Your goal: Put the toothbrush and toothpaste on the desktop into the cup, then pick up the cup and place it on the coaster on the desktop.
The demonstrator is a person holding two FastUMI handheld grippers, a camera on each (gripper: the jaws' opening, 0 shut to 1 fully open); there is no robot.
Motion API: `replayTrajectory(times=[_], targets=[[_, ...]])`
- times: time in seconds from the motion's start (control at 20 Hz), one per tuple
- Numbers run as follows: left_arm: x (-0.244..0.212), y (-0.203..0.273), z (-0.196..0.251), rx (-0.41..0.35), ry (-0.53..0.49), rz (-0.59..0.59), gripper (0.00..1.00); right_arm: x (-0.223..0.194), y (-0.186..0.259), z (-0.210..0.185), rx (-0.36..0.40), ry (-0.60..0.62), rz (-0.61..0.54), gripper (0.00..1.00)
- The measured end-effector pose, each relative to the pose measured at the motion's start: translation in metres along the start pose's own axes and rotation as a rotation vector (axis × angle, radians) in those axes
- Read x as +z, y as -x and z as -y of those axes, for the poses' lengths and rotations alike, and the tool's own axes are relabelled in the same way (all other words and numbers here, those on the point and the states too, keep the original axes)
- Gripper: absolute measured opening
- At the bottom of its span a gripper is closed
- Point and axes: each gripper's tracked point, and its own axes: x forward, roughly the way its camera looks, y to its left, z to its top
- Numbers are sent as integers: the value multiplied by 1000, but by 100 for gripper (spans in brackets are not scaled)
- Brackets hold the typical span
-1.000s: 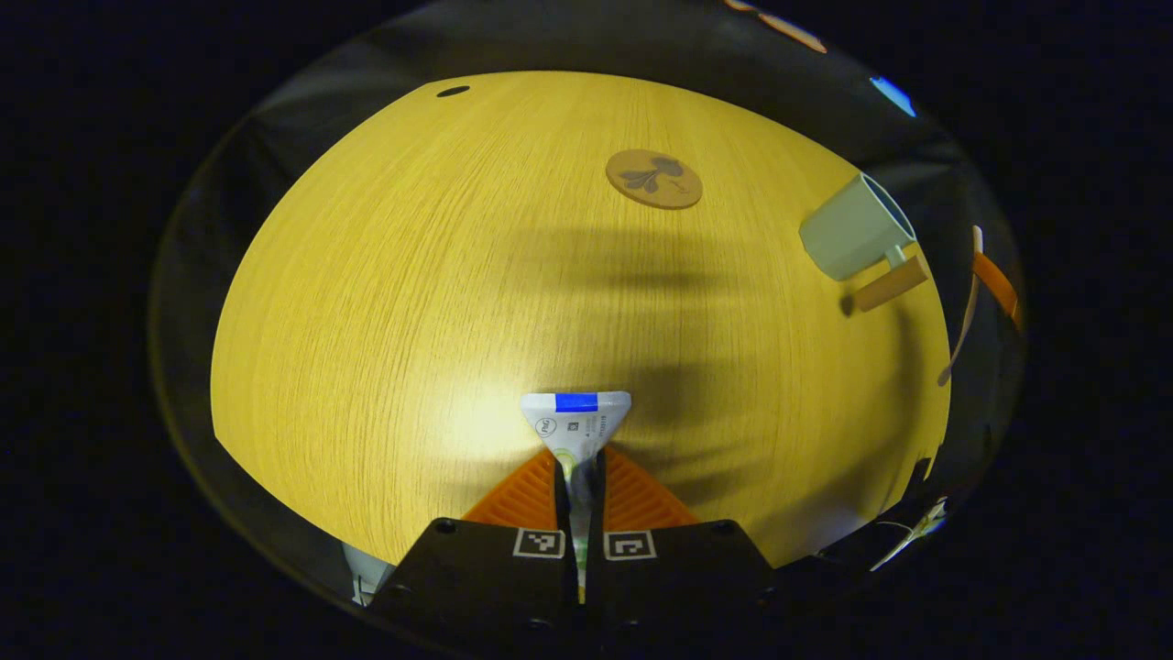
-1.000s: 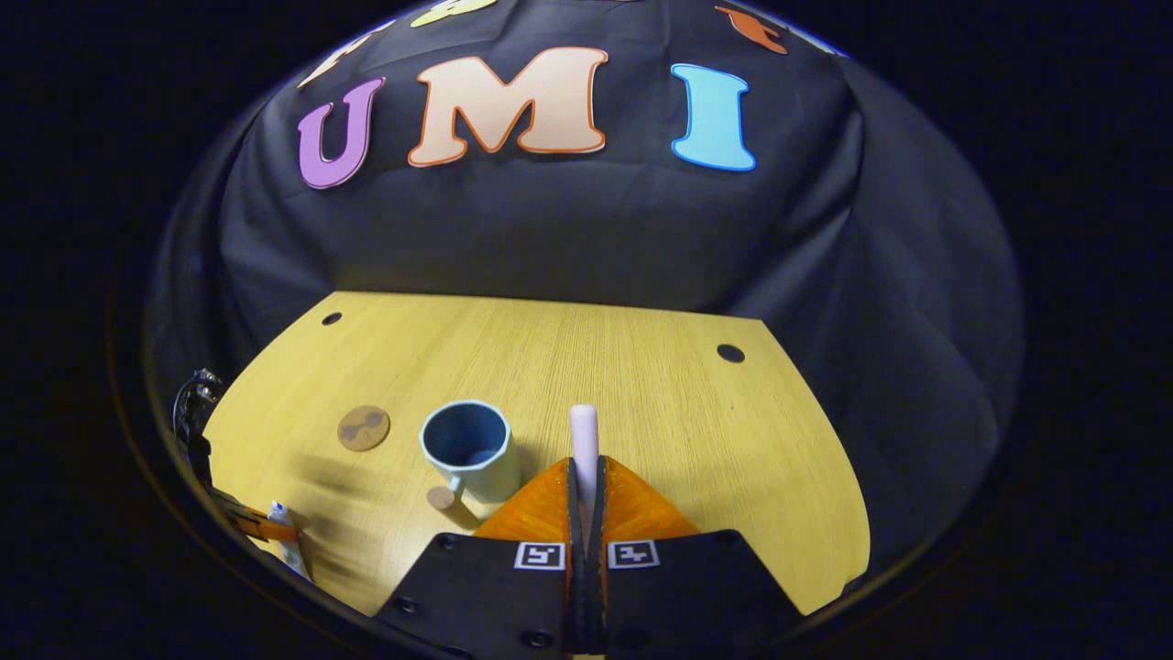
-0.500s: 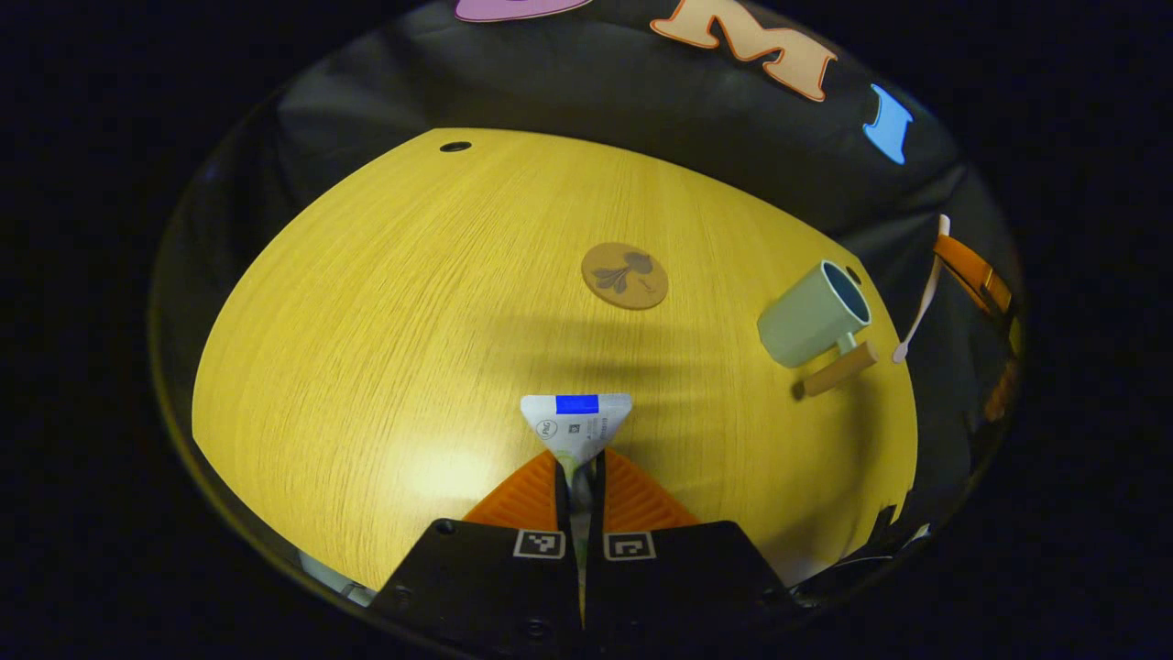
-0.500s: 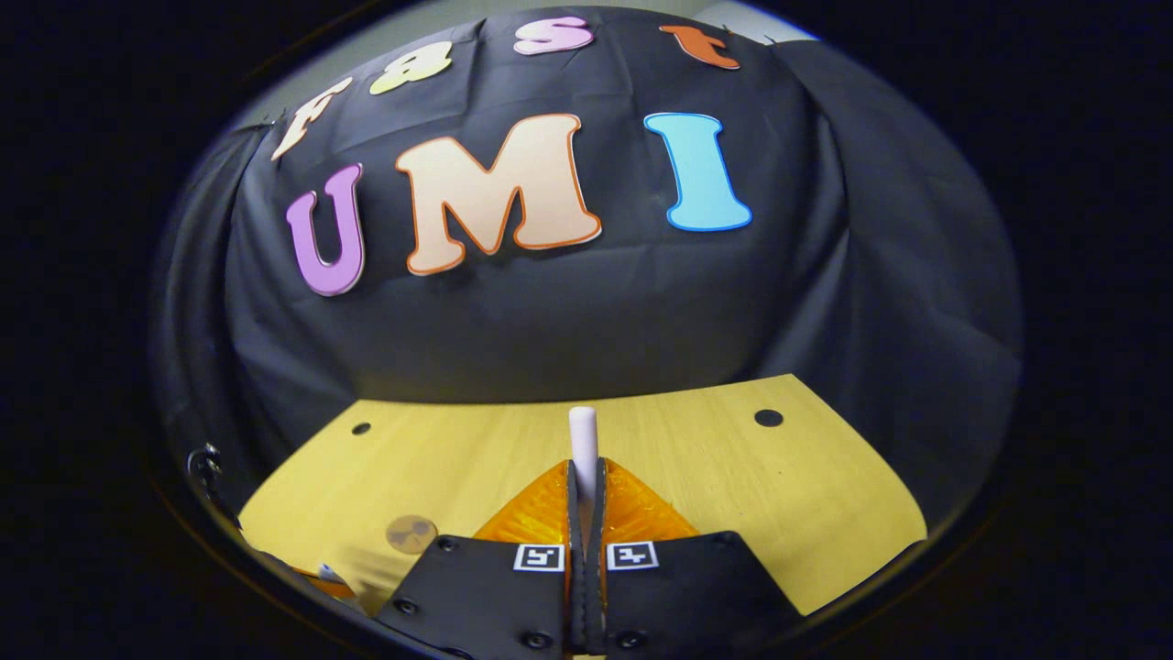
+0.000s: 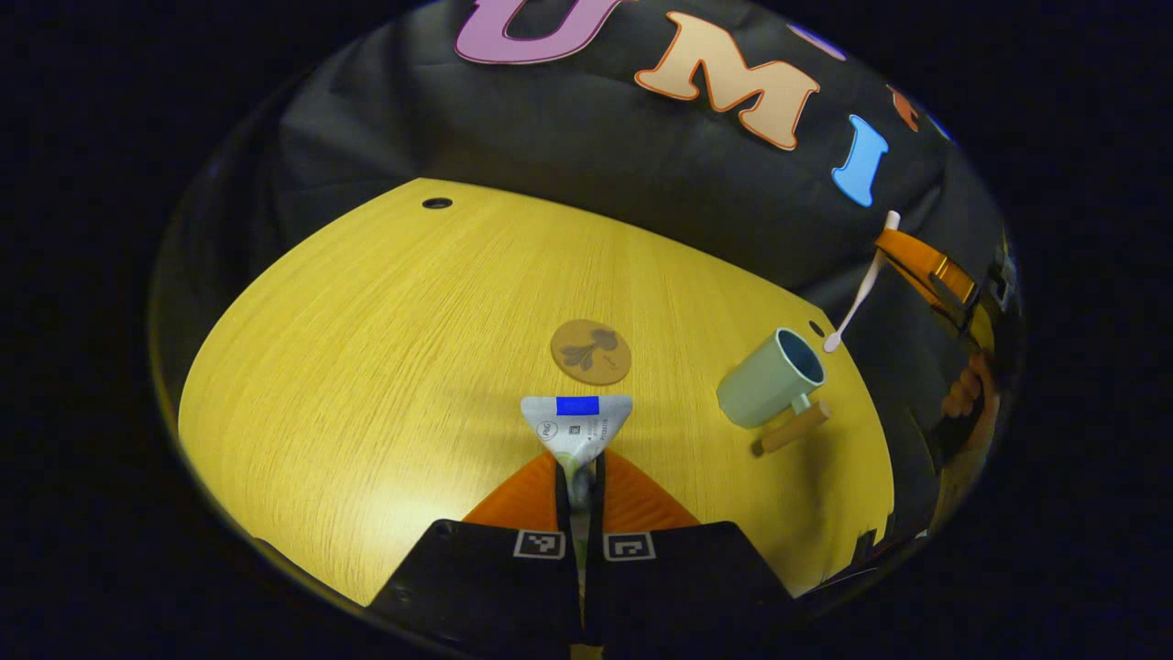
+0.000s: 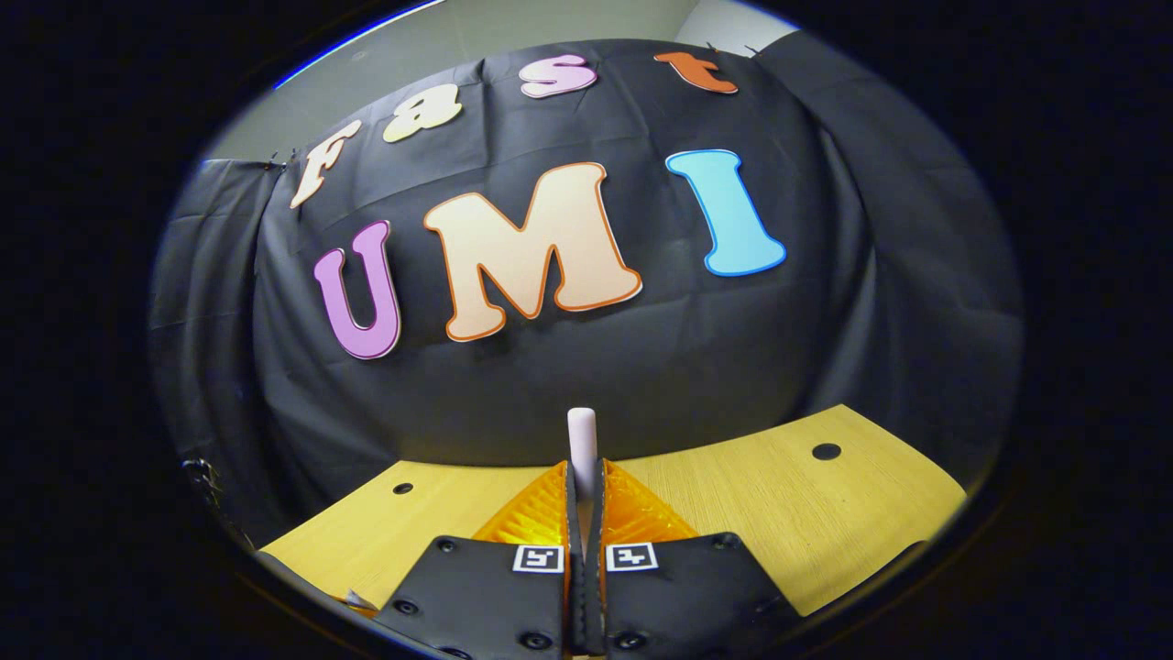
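My left gripper (image 5: pixel 579 469) is shut on the white toothpaste tube (image 5: pixel 576 427), whose flat blue-striped end sticks forward above the yellow desktop (image 5: pixel 367 348). The round brown coaster (image 5: pixel 591 351) lies just beyond the tube. A pale green cup (image 5: pixel 768 379) with a wooden handle stands to the right. Above the cup hangs a white toothbrush (image 5: pixel 859 291), tilted, its lower end near the cup's rim, held by the right gripper (image 5: pixel 921 261) seen at the right edge. In the right gripper view, my right gripper (image 6: pixel 584 477) is shut on the toothbrush (image 6: pixel 582 440), whose white end pokes up between the fingers.
The black cloth wall (image 6: pixel 550 367) stands behind the desktop (image 6: pixel 825 513). Small dark holes (image 5: pixel 437 203) mark the desktop's far corners (image 6: pixel 826 451). A hand (image 5: pixel 967 394) shows at the right edge of the left gripper view.
Both grippers have risen and tipped upward, so the wall takes more of each view. The cup and coaster have slid down and left in the left gripper view. The toothbrush now hangs over the cup.
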Motion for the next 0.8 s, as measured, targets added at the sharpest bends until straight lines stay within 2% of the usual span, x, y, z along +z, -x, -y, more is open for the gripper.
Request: replayTrajectory(times=[0.1, 0.25, 0.4, 0.65, 0.7, 0.8], targets=[[16, 2, 3, 2, -5, 46, 1, -15, -2, -1, 1, 16, -4, 2], [47, 3, 20, -48, 12, 135, 0, -49, 0, -2, -2, 7, -46, 3], [71, -3, 31, -87, -29, 199, 1, -76, 6, 1, -19, -3, -94, 3], [107, -7, 63, -180, -70, 280, 1, -74, 22, 11, -55, -49, -104, 14], [113, -6, 69, -197, -73, 294, 1, -70, 24, 11, -55, -55, -103, 25], [125, -5, 87, -249, -73, 324, 1, -63, 34, 24, -94, -45, -99, 75]])
